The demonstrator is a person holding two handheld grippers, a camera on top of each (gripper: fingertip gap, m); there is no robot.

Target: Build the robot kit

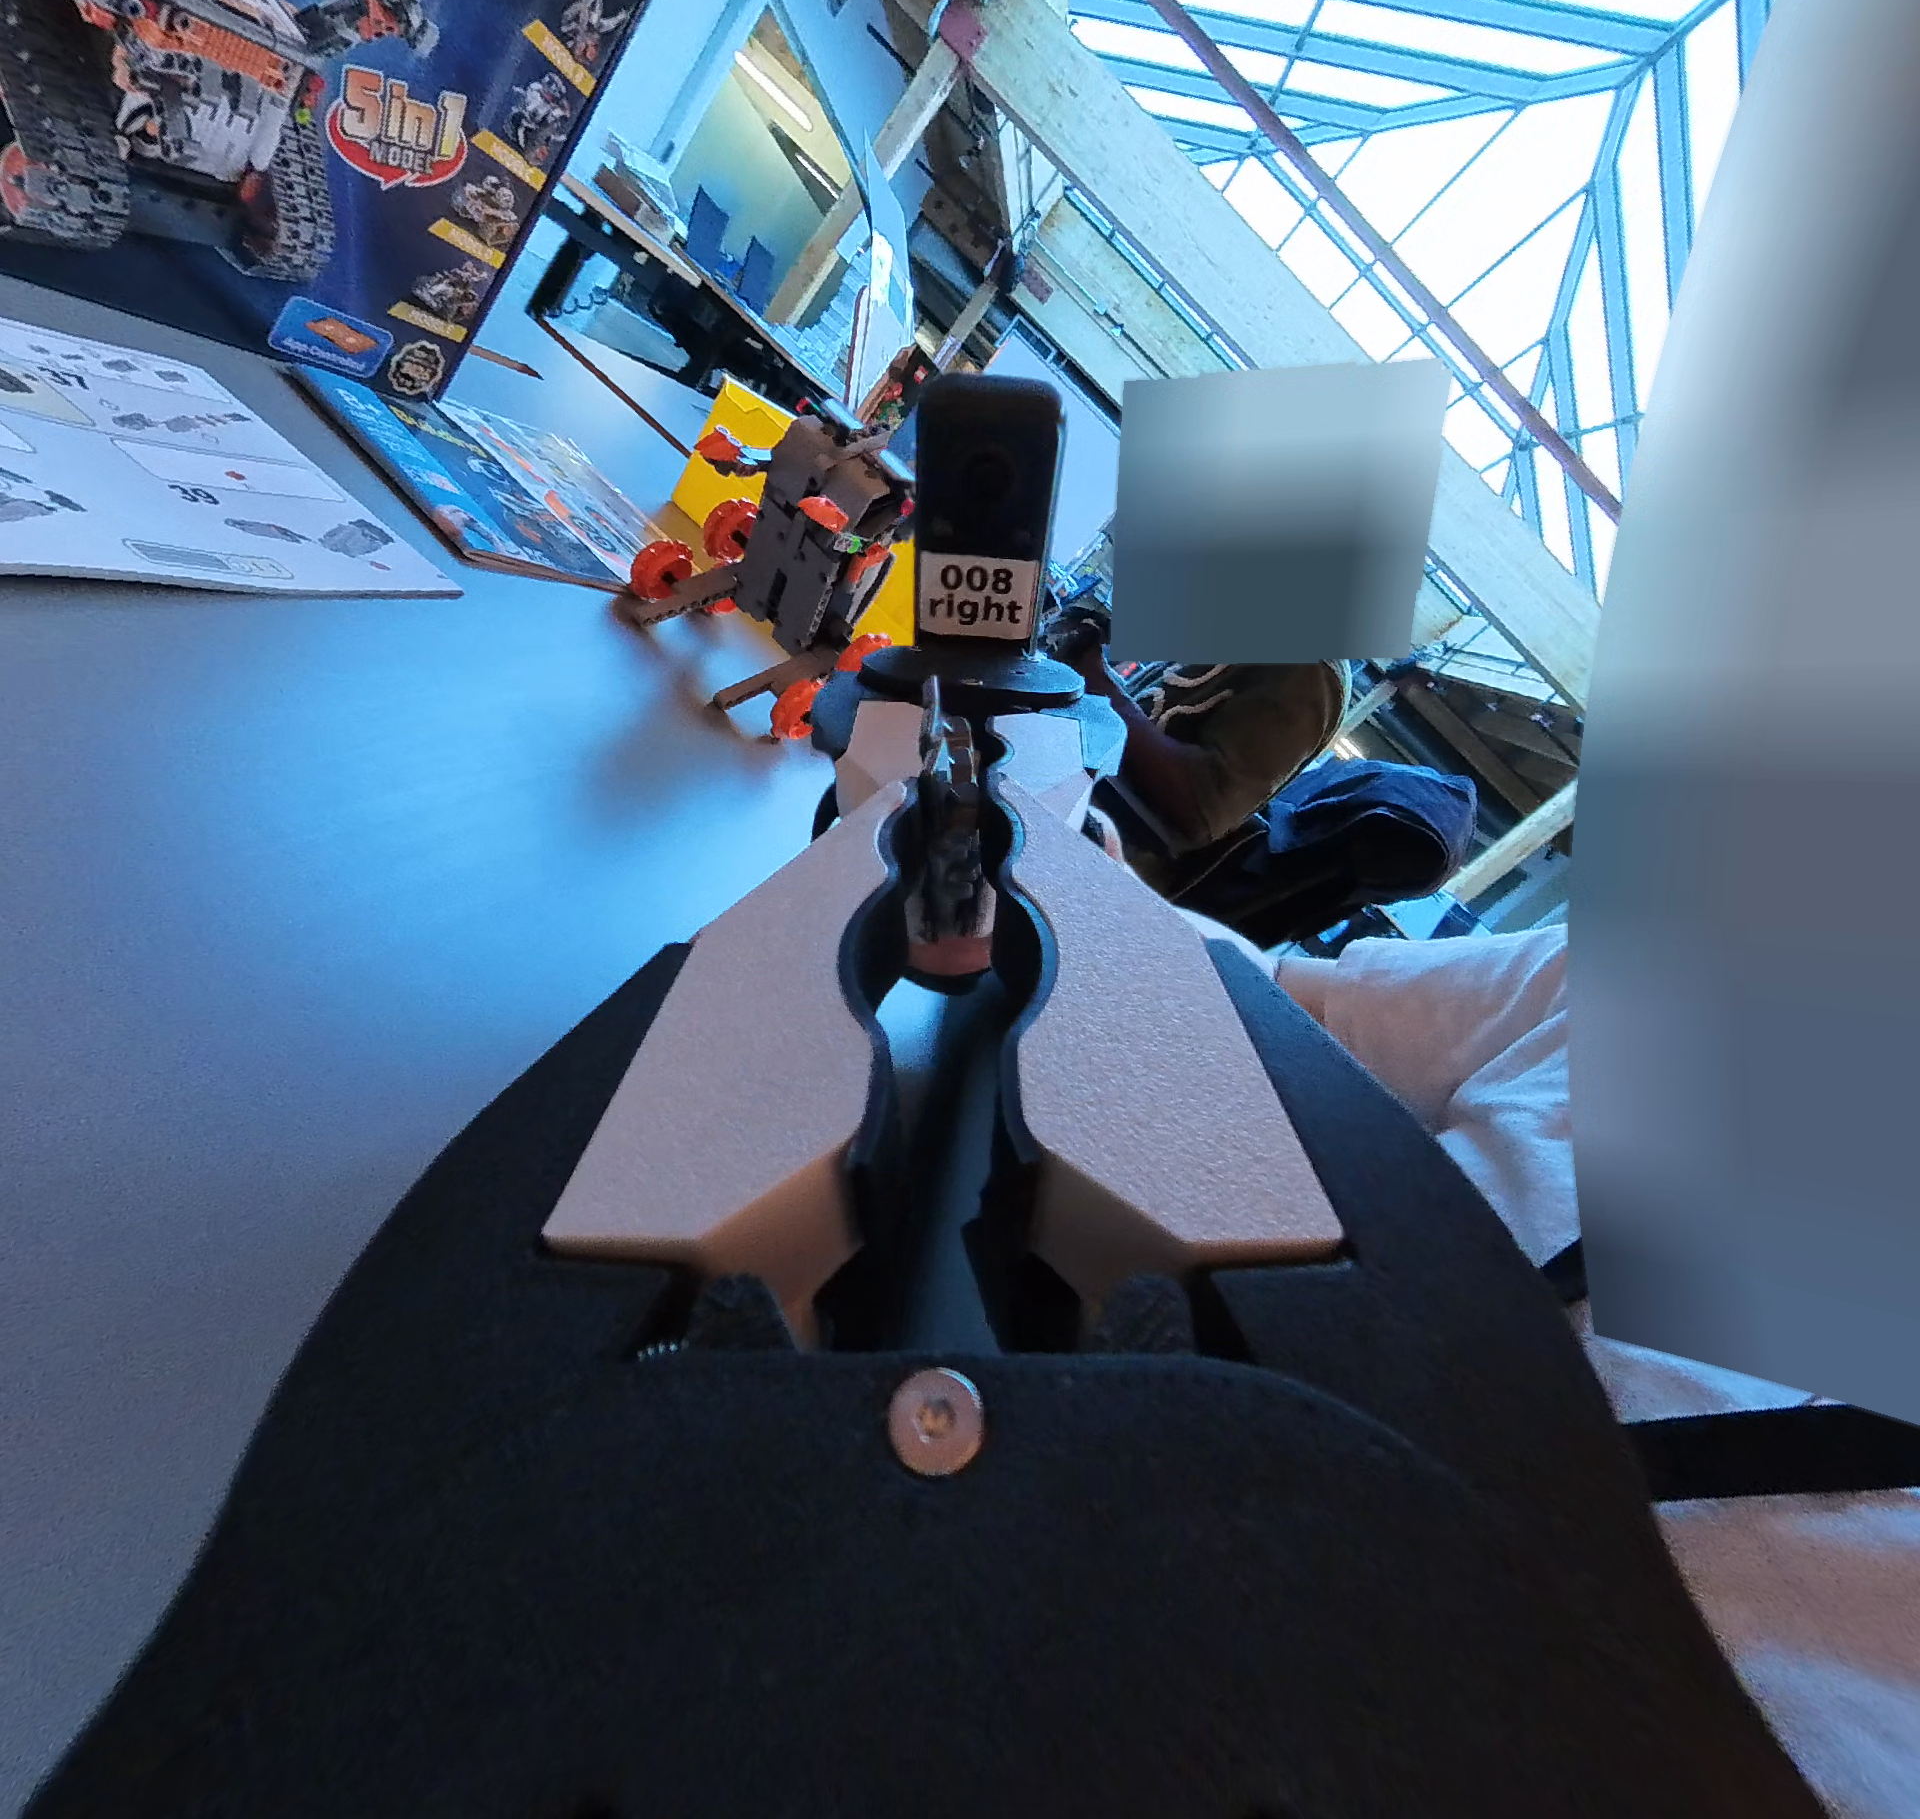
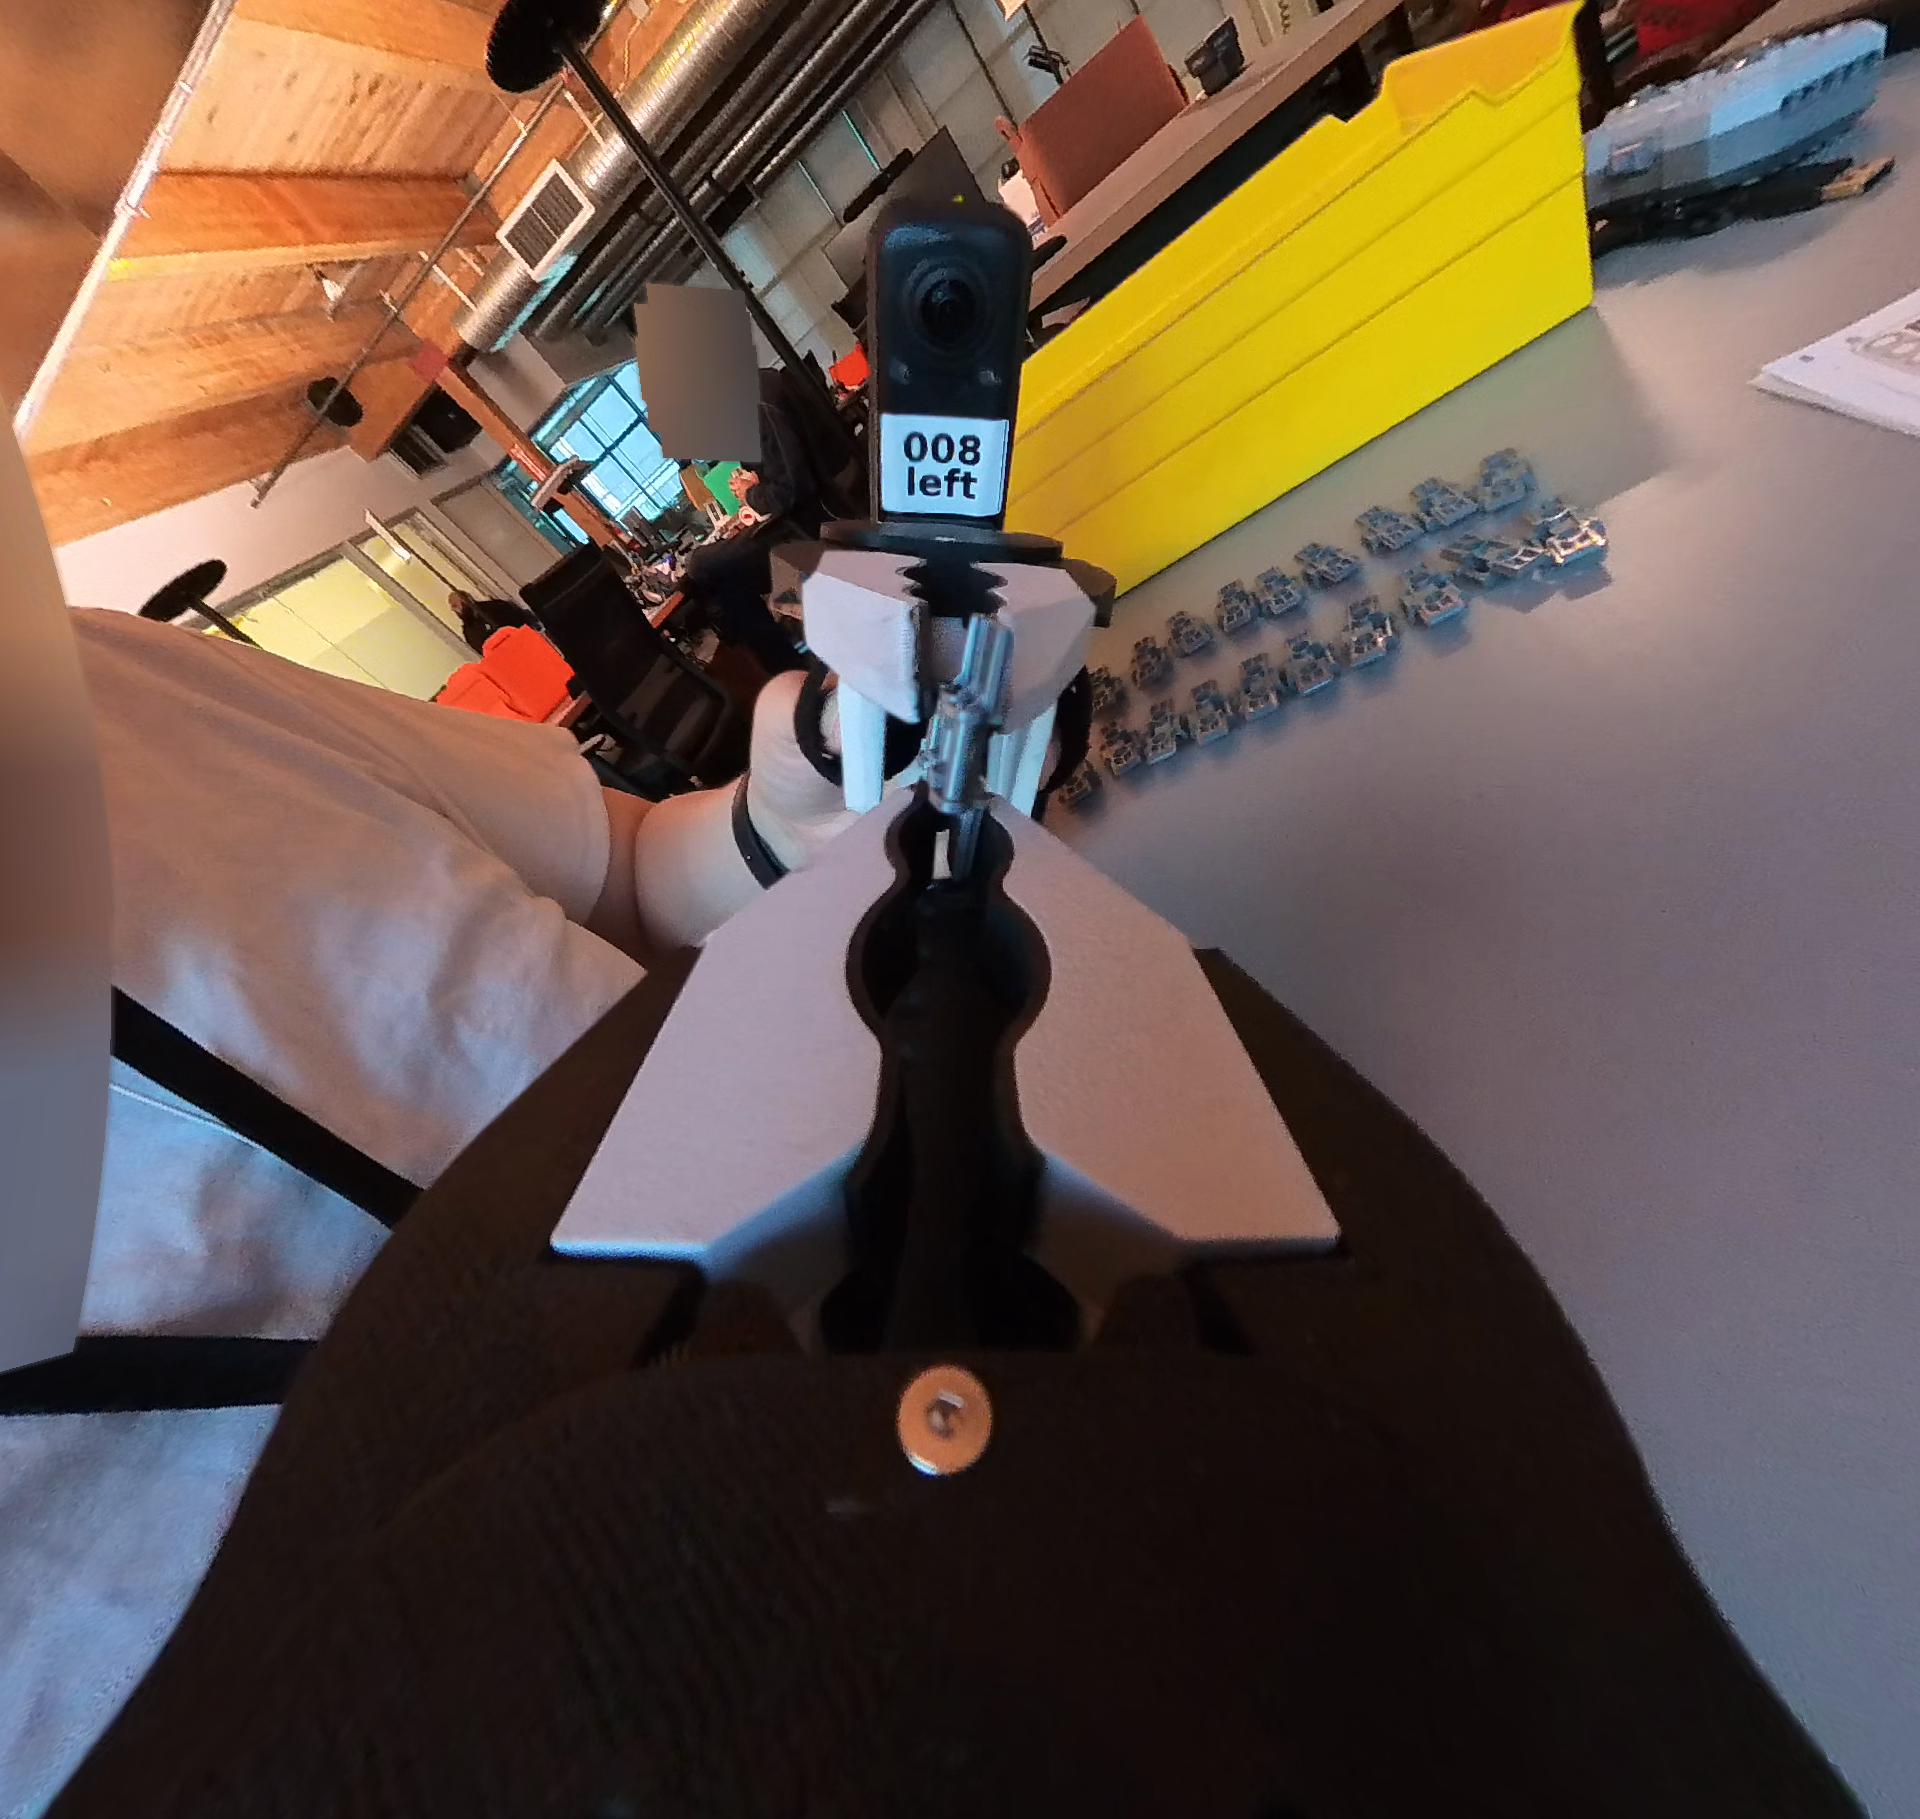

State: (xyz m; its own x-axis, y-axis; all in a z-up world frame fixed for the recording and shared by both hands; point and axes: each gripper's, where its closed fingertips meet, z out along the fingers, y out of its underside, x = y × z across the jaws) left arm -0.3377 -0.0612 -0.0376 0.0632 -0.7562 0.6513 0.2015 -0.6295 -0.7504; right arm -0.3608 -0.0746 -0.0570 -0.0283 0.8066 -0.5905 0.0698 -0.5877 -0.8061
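I hold my two tongs tip to tip above the grey table (image 2: 1558, 938), so each can work on one short chain of grey track links (image 2: 961, 730): my left gripper (image 1: 951, 834) is closed on one end, my right gripper (image 2: 951, 839) nearly closed on the other, pinching it. Loose track links (image 2: 1340, 626) lie in two rows beside the single yellow bin (image 2: 1299, 335), roughly two dozen, too small to count exactly. One wheeled brick model (image 1: 800, 554) with orange hubs stands past one open instruction booklet (image 1: 177, 460) and one kit box (image 1: 312, 107)
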